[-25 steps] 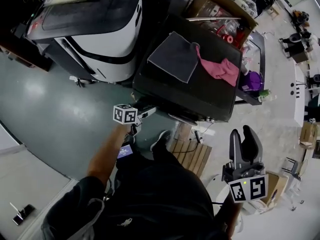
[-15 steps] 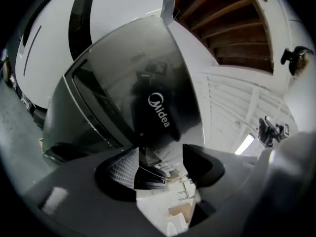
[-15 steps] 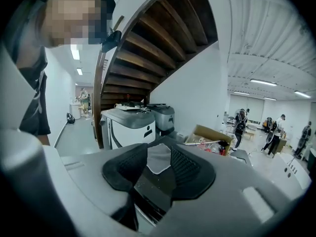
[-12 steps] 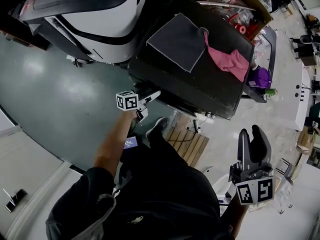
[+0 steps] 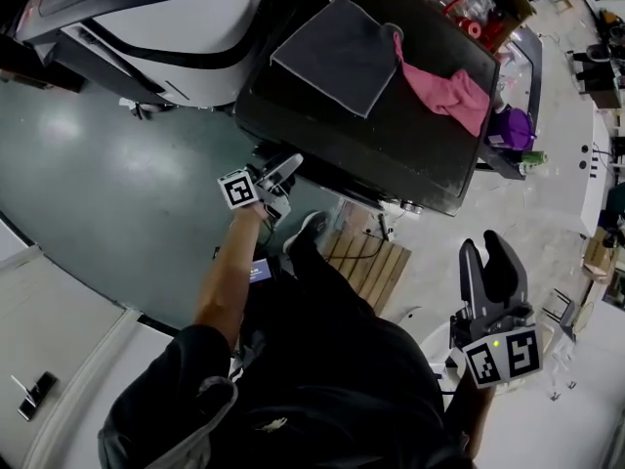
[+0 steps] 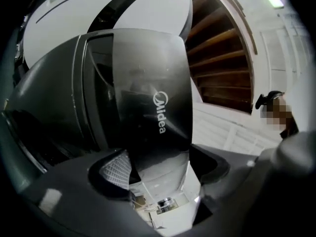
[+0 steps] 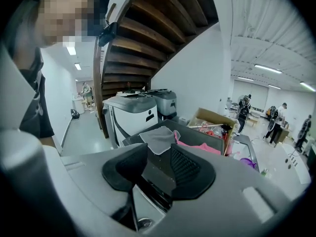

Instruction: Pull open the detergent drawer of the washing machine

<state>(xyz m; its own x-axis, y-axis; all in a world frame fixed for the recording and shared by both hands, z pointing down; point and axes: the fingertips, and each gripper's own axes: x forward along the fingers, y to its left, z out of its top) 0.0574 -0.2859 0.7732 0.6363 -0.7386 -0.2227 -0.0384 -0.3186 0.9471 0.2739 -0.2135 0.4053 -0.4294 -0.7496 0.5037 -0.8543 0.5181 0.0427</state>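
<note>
**Now the left claw lets go at the drawer**

Moments ago the left claw [image 5: 278, 179] was pinched shut at the front corner of the washing machine [image 5: 410, 154]. Its jaws are now opening and already stand wide. Between them is a dark glossy panel with the Midea badge, which I take for the face of the detergent drawer [image 6: 148, 107]. The ribbed pads [image 6: 114, 168] stand clear of it on either side, so nothing is gripped. Just nearer the claw than that panel lies a pale patch, and I cannot tell whether it is the drawer's tray drawn out or only a reflection. I judge that the hold on the drawer has been given up. Either the pull is finished or a fresh grip is wanted, and no view settles how far out the drawer stands.

The left forearm [image 5: 227, 281] reaches out ahead of the body. The claw points roughly level into the machine's front edge, and its marker cube is canted over more than it was a second ago. The machine's top lies beyond the claw, and the grey cloth [image 5: 332, 55] and pink cloth [image 5: 444, 91] lie farther beyond still.

The right claw [image 5: 483, 247] hangs well off to the right of the left one, apart from the machine and aimed toward it. Its jaws are a little apart with nothing between them.
</note>
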